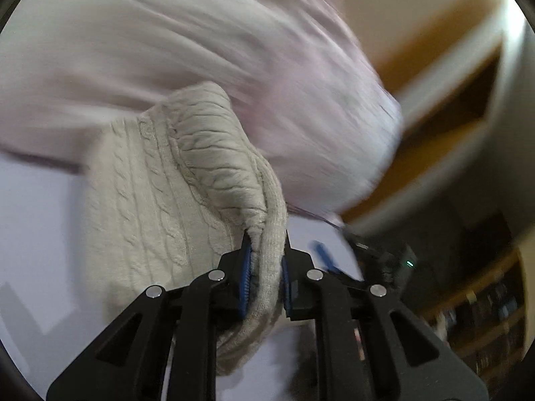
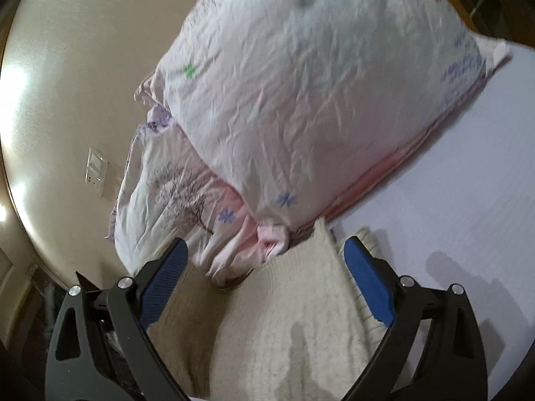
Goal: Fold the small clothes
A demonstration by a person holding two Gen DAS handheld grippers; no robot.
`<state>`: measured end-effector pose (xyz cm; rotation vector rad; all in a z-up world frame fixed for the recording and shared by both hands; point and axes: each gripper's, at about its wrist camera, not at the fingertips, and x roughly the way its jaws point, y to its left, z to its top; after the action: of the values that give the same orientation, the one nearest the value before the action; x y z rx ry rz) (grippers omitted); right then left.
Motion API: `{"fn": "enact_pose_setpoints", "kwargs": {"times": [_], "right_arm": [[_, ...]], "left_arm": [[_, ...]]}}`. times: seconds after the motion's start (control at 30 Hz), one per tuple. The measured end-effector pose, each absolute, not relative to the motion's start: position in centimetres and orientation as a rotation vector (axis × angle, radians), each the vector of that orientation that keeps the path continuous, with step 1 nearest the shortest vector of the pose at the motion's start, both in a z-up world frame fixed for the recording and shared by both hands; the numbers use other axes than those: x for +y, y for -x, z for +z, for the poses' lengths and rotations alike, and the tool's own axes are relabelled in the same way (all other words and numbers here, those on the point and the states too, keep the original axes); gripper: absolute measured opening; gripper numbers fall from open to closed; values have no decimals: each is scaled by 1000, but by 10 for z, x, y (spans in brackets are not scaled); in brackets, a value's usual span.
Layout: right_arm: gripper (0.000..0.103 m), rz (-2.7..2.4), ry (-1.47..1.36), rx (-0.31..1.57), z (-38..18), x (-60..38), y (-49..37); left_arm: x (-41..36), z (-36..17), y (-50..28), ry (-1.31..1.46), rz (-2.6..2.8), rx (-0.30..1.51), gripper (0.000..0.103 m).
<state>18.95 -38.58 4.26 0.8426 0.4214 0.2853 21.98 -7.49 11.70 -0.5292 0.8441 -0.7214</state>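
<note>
From my left wrist camera I count one garment, a cream cable-knit sweater (image 1: pixel 157 200). My left gripper (image 1: pixel 266 267) is clenched on a folded edge of it: the knit is bunched between the two blue pads (image 1: pixel 245 274), which press it from both sides. The rest of the sweater spreads out ahead and to the left over the pale lilac sheet (image 1: pixel 36 227). Behind it sits one large pinkish pillow (image 1: pixel 200 50), heavily blurred, so I cannot read any pattern on it here. At the right edge I make out one other gripper, dark with a blue tip, blurred (image 1: pixel 334 260); I can't judge its jaws from this view. Further right there is a wooden shelf unit (image 1: pixel 485 307), too smeared to count what it holds. My left tool points forward and a little tilted, low over the bed.

From my right wrist camera I again count one sweater (image 2: pixel 284 317), lying flat on the sheet (image 2: pixel 468 200) directly under and between the two fingers. My right gripper (image 2: pixel 264 280) is released: its two blue pads (image 2: pixel 367 284) stand wide apart, one on either side of the knit, and neither appears to press it. Beyond the sweater's far edge I count two bedding pieces: one white pillow with small blue and green flowers (image 2: pixel 317 100), resting on one crumpled pink and white cover with a tree print (image 2: pixel 174 193). On the beige wall (image 2: pixel 67 83) to the left there is one switch plate (image 2: pixel 96 168). The tool is rolled, so the bed runs diagonally across the view.
</note>
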Motion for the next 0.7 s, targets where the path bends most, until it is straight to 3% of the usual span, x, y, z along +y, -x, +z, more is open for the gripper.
{"fn": "enact_pose_setpoints", "kwargs": {"times": [0.13,0.2,0.33,0.37,0.4,0.47,0.57,0.6,0.7], "right_arm": [[94,245,-777,449,44,-398,-192],[94,230,-773,495,40,-403,-195],[95,277,-795,666,26,-405,-210],[95,282,-786,706,23,-402,-213],[95,283,-776,738,20,-400,-216],[95,266,-760,766,19,-396,-217],[95,279,-732,670,32,-397,-201],[93,295,-715,651,37,-396,-197],[70,369,-678,657,47,-386,-186]], "left_arm": [[-179,74,-251,431,-751,996,14],[-193,53,-263,465,-758,1090,15],[-159,65,-248,590,-903,996,21],[-143,72,-242,630,-933,957,28],[-121,78,-235,664,-926,912,43],[-85,85,-224,656,-838,847,55],[-51,75,-220,510,-554,855,55],[-46,68,-221,500,-515,876,55],[-34,48,-223,508,-474,934,55]]}}
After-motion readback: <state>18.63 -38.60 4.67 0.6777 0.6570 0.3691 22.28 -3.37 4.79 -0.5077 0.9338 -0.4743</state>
